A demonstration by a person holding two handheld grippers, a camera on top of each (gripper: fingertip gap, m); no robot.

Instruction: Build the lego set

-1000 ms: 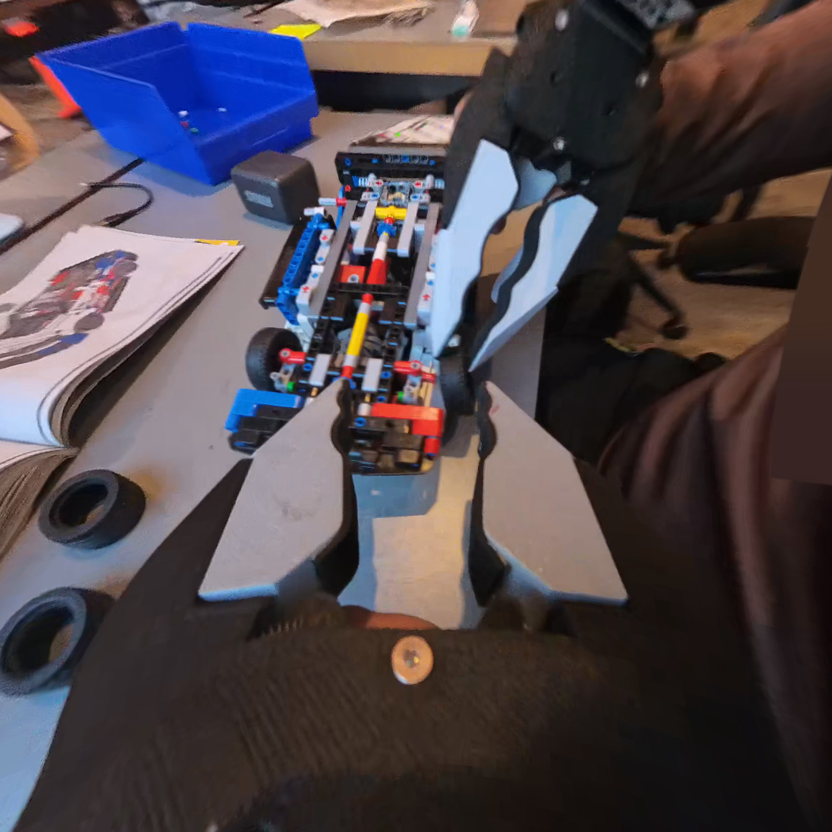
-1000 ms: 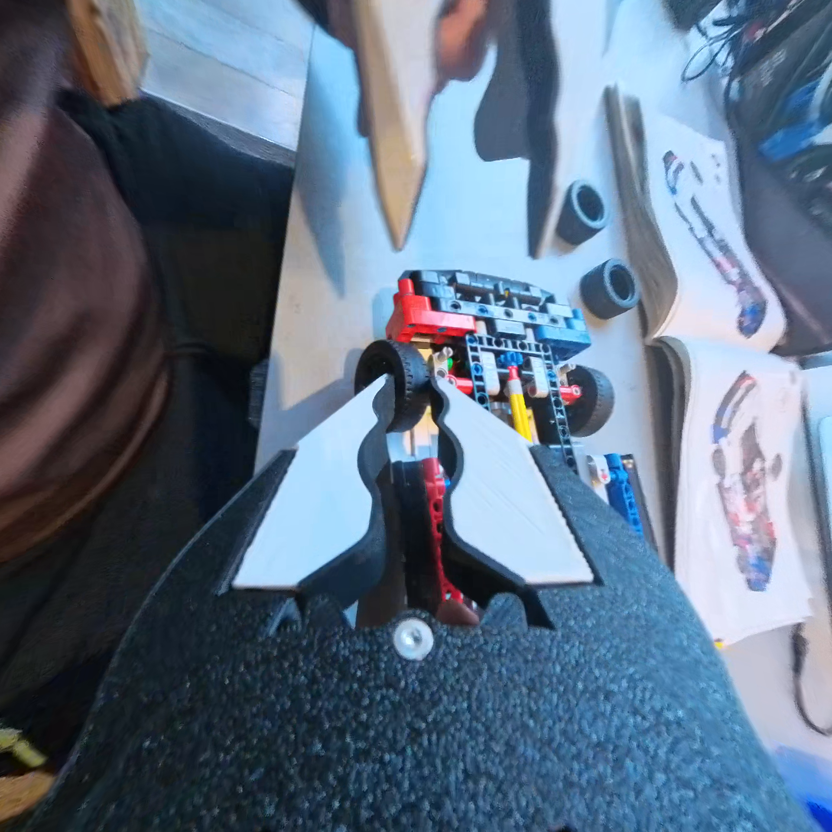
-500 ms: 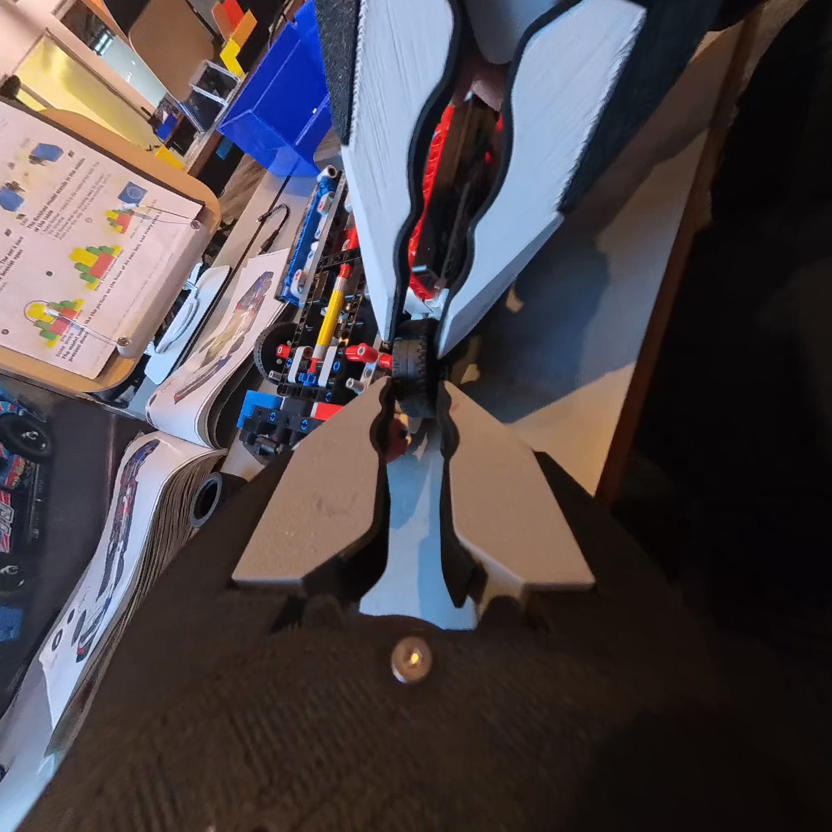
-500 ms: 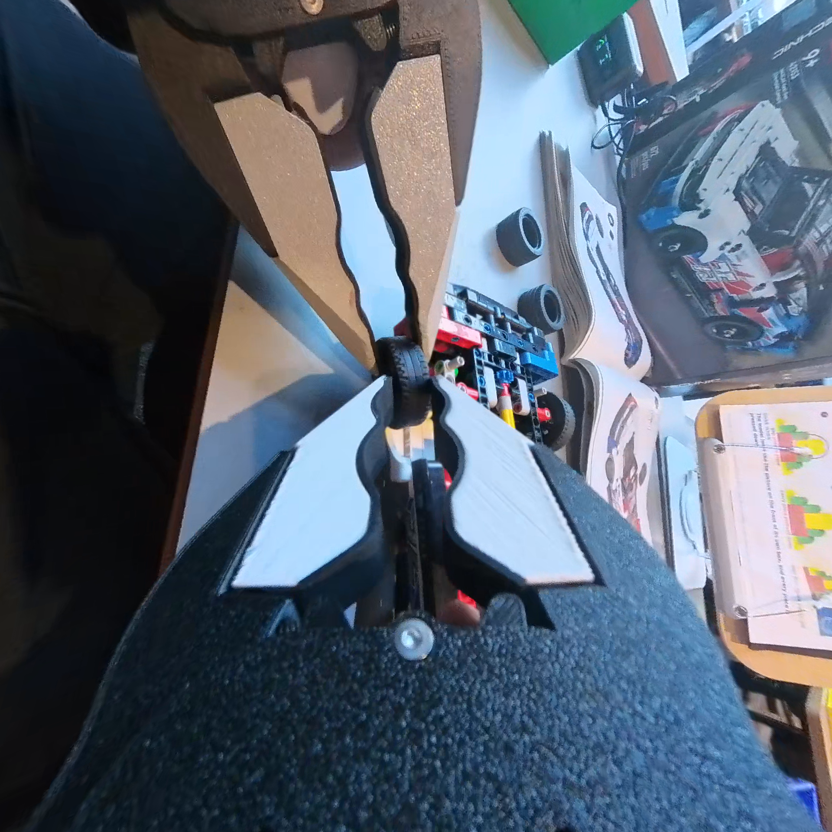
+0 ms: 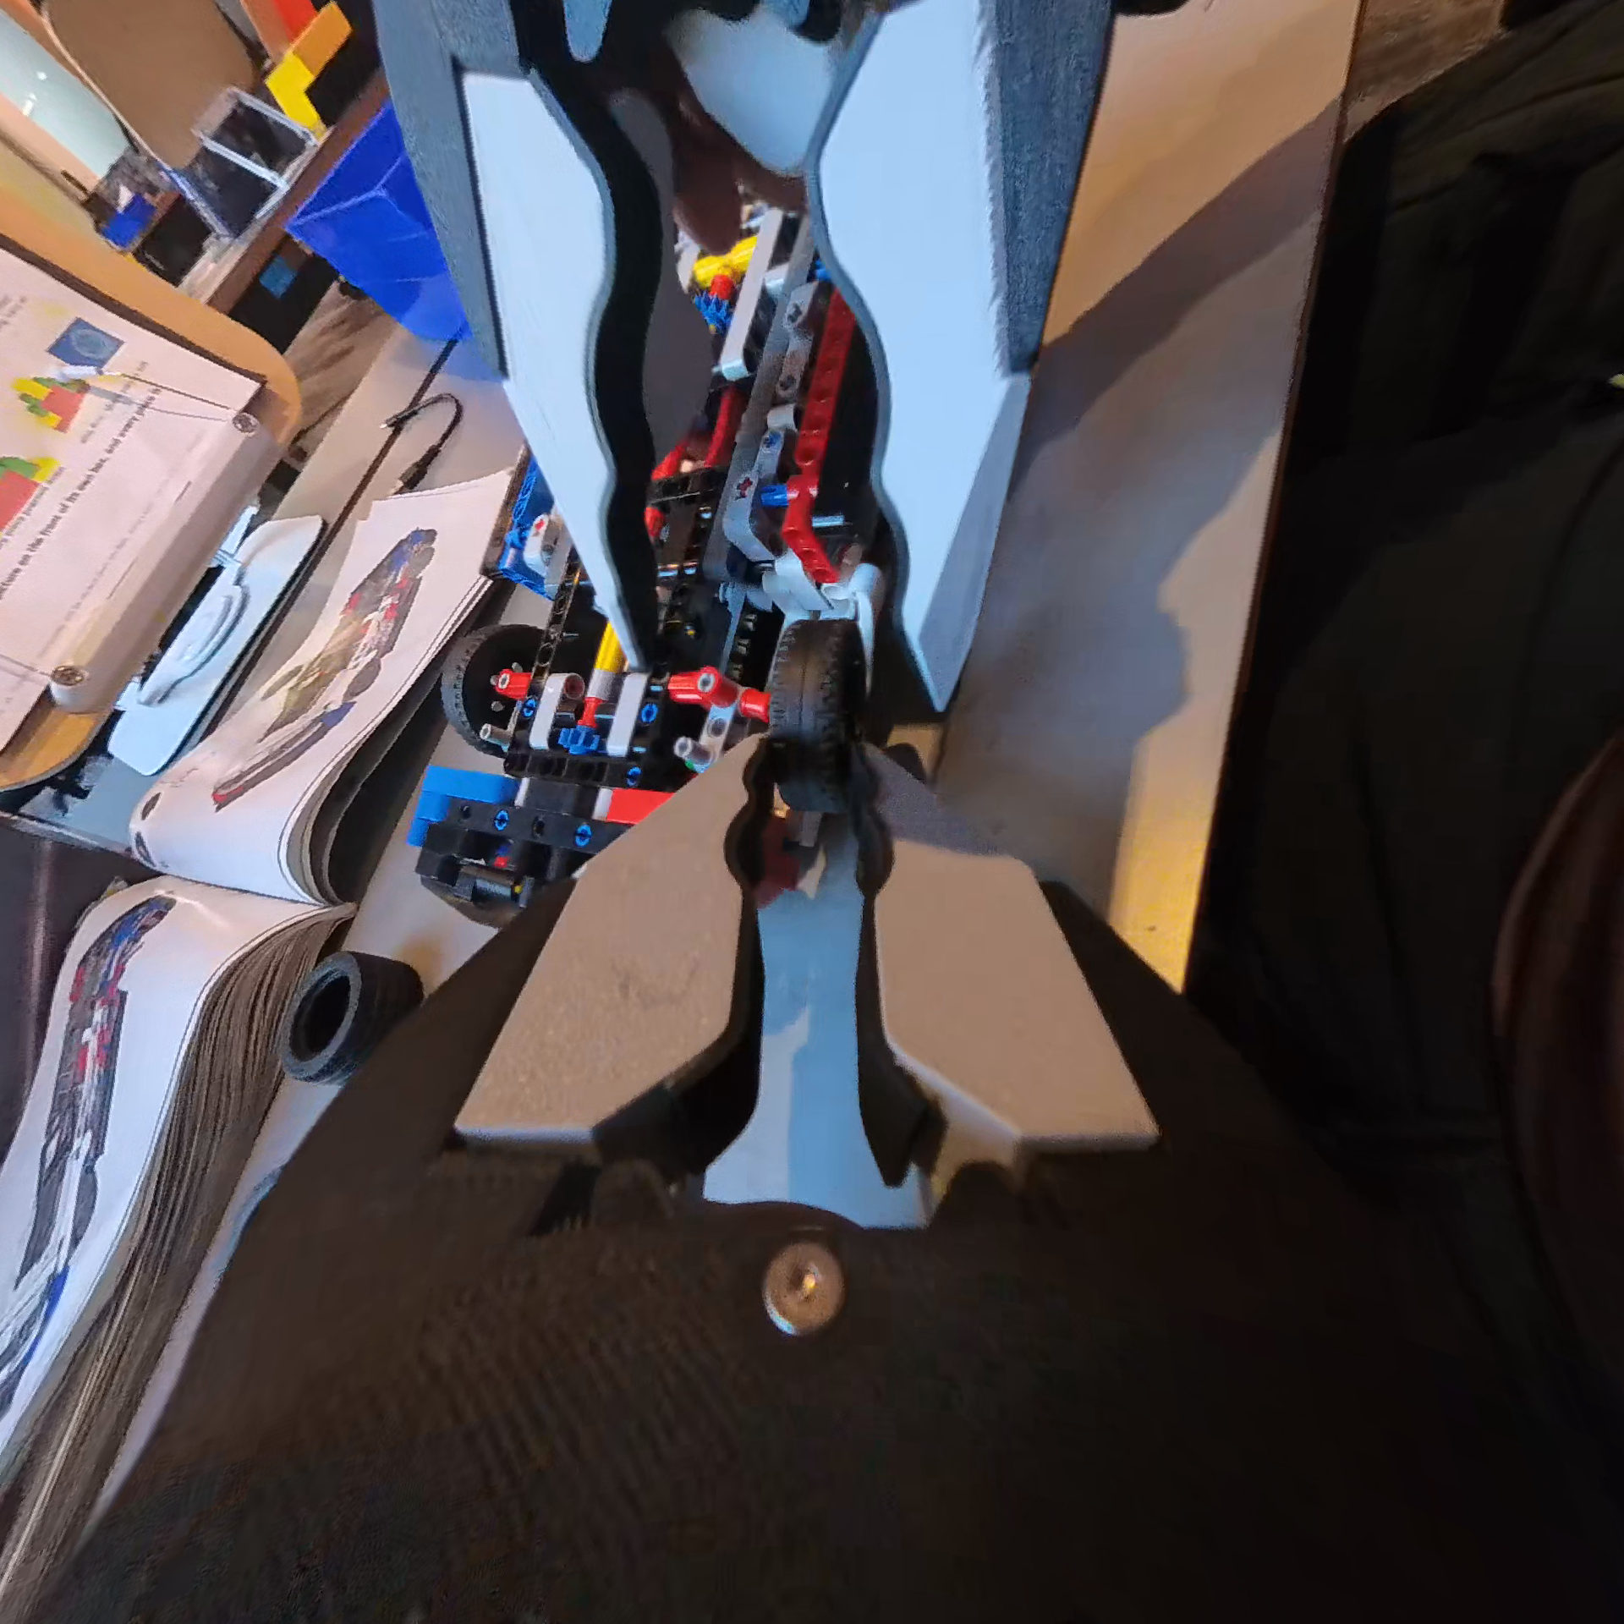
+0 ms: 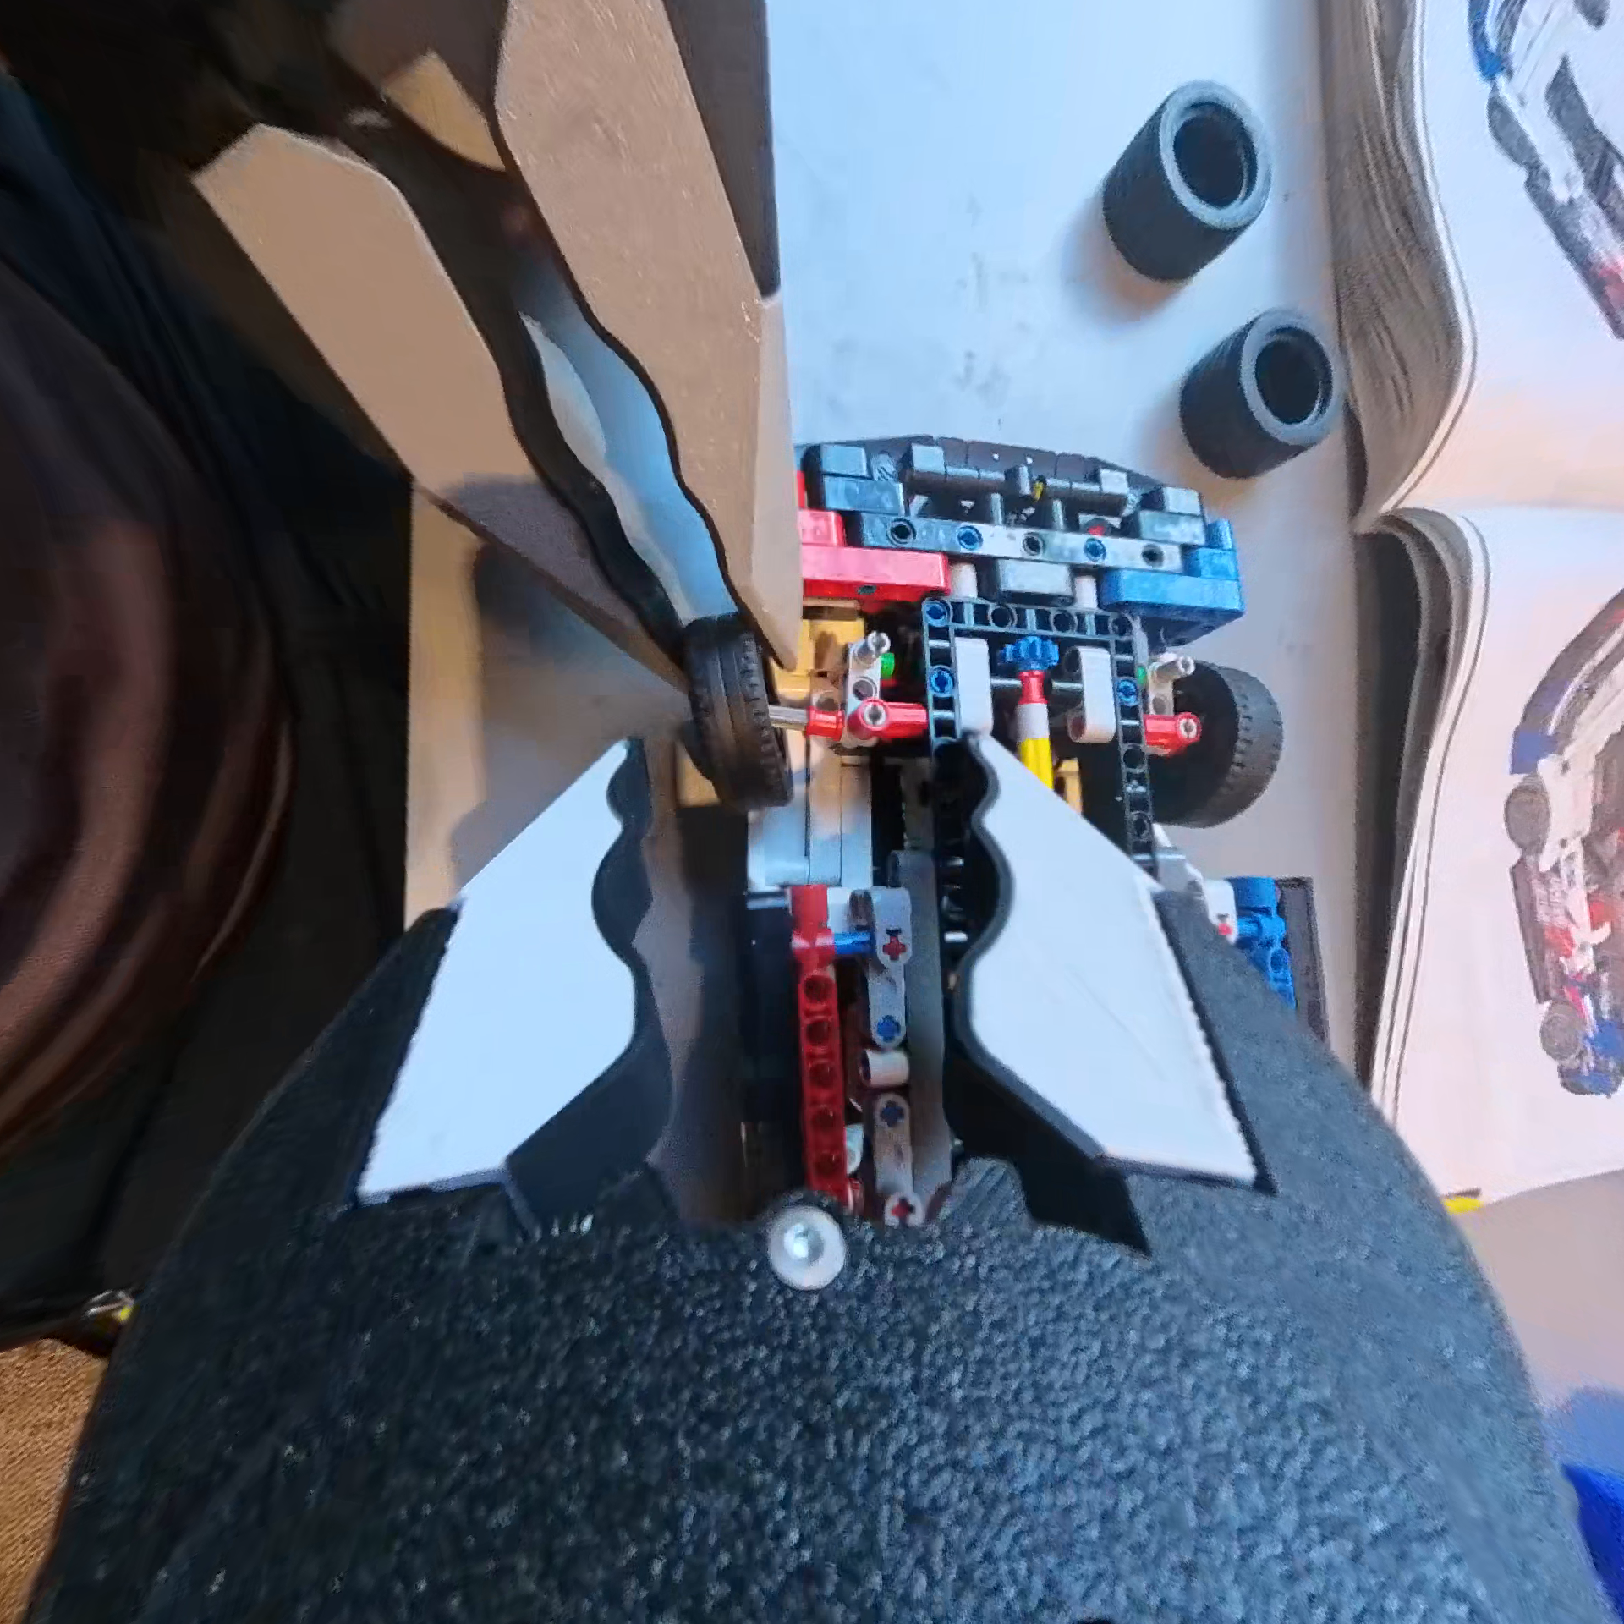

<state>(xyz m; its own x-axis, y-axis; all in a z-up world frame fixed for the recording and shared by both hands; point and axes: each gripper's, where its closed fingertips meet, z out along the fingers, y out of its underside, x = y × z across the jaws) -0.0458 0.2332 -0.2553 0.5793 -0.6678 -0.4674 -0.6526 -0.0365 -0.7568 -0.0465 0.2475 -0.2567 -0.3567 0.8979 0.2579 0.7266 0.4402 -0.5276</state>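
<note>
Black rubber is pinched between the tips of the left gripper (image 5: 808, 773), which is closed on the front wheel (image 5: 813, 716) of the lego car chassis (image 6: 1011, 633); the grip appears meant to seat the wheel on its axle or to steady that corner. The chassis rests on the grey table (image 6: 949, 220) near its edge, so both tools can reach it from opposite ends. The right gripper (image 6: 795, 747) is held spread apart, straddling the red beam (image 6: 817, 1037) and grey liftarms without clamping them, probably as a loose brace. Two loose tyres (image 6: 1186, 180) lie beside the open instruction booklet (image 6: 1494, 791), presumably kept close for later fitting.
</note>
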